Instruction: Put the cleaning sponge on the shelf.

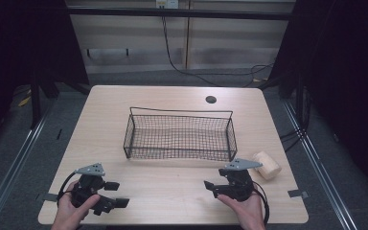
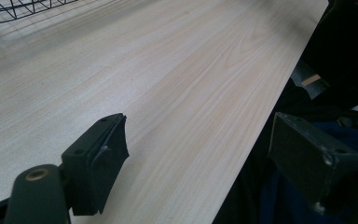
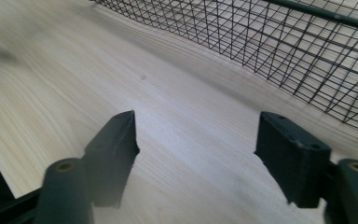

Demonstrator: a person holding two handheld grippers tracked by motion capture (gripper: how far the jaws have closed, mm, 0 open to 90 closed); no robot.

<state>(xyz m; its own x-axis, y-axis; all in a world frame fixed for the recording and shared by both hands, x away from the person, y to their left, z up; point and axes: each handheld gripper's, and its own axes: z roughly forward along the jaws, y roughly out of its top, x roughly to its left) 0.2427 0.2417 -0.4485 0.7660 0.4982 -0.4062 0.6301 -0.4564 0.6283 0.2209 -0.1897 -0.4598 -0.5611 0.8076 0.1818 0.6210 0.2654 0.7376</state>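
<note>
A light wooden bench [image 1: 172, 191] carries a black wire basket [image 1: 179, 134] at its middle, long side facing the person. The basket appears empty, though the fine mesh makes this hard to confirm from the high view. A pale wooden cylinder [image 1: 267, 165] lies on its side near the right edge of the bench, just off the basket's front right corner and apart from it. A small dark round hole [image 1: 211, 99] sits in the bench behind the basket.

The left gripper [image 1: 117, 194] is held in the left hand [image 1: 69, 211] at the front left of the bench, pointing toward the right. Its jaws stand wide apart with nothing between them. In the left gripper view, one jaw is over the bench and the other hangs past the front edge.

The right gripper [image 1: 209, 187] is held in the right hand [image 1: 247, 211] at the front right of the bench, pointing toward the left, beside the cylinder but not touching it. Its jaws are also wide apart and empty. In the right gripper view, they sit over bare wood, with the basket's front wall [image 3: 270, 46] near, ahead and to the right.
</note>
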